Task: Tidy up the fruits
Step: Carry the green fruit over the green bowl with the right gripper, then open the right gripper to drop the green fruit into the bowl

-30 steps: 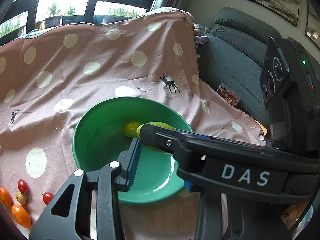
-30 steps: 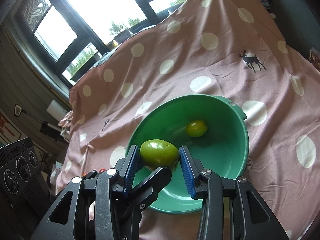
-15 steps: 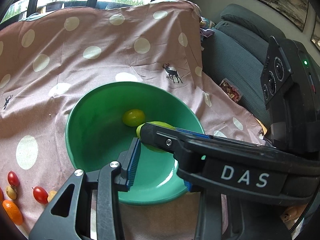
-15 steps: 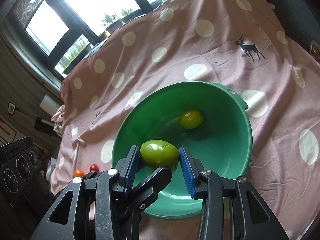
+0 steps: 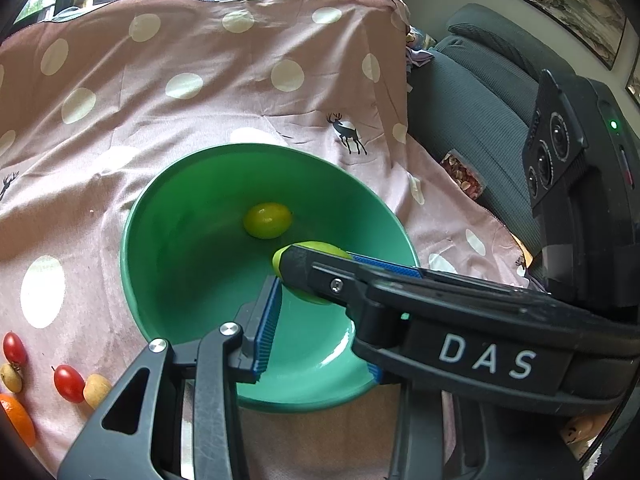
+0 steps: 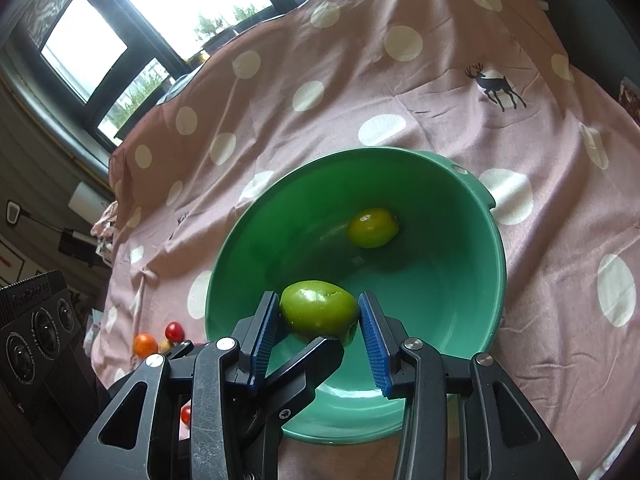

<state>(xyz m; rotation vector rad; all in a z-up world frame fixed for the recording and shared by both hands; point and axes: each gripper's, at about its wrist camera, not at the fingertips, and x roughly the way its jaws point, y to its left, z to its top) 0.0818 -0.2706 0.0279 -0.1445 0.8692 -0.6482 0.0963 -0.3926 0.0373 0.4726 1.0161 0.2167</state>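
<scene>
- Loose small fruit at far left: red cherry tomatoes [image 5: 68, 378], tan oval fruits [image 5: 96, 390] and an orange citrus [image 5: 16, 420], all on the pink polka-dot cloth [image 5: 200, 112] outside the bowl and not yet sorted.
- Left gripper [image 5: 320, 344]: blue pads a narrow gap apart, clamping nothing, poised over the near rim.
- Round green plastic bowl [image 5: 136, 216]: larger and nearer than a second ago in both views, so both grippers lowered toward it.
- Small yellow-green fruit [image 5: 267, 220] resting on the bowl floor.
- Right gripper [image 6: 320, 320]: clamped on the glossy green oval fruit [image 6: 316, 308], now low inside the bowl; probably close to release.
- White lettering "DAS" [image 5: 486, 356] on the right gripper's black body; no other readable writing.
</scene>
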